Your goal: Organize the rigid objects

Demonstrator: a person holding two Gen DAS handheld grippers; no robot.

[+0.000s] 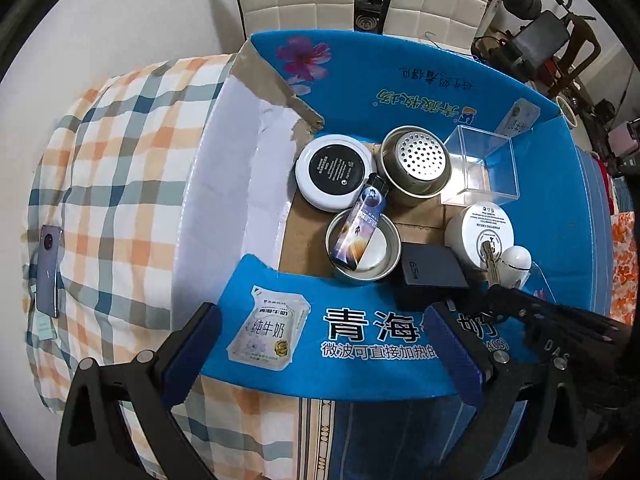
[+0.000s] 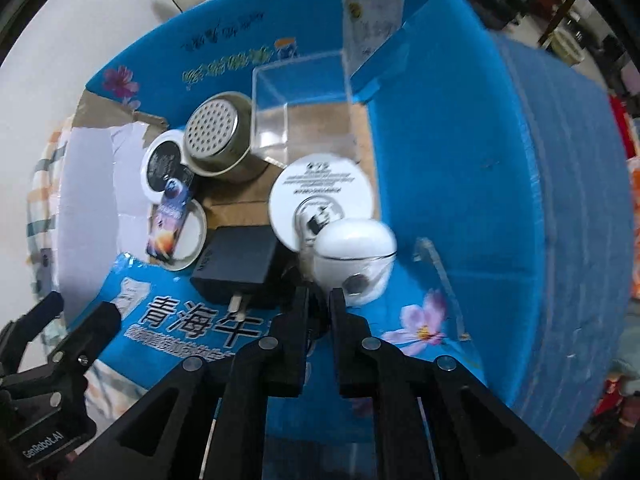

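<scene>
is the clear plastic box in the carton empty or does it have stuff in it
Empty: the clear plastic box sits open-topped in the blue carton, and only its bare bottom shows through its walls.

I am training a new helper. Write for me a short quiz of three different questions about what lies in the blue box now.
1. True or false: the lighter lies across the small metal bowl.
2. Which stands nearest the clear plastic box: A black charger, B perforated metal cup, C phone?
3. Fill in: the left gripper is ____.

Key: 1 true; 2 B; 3 open.
</scene>
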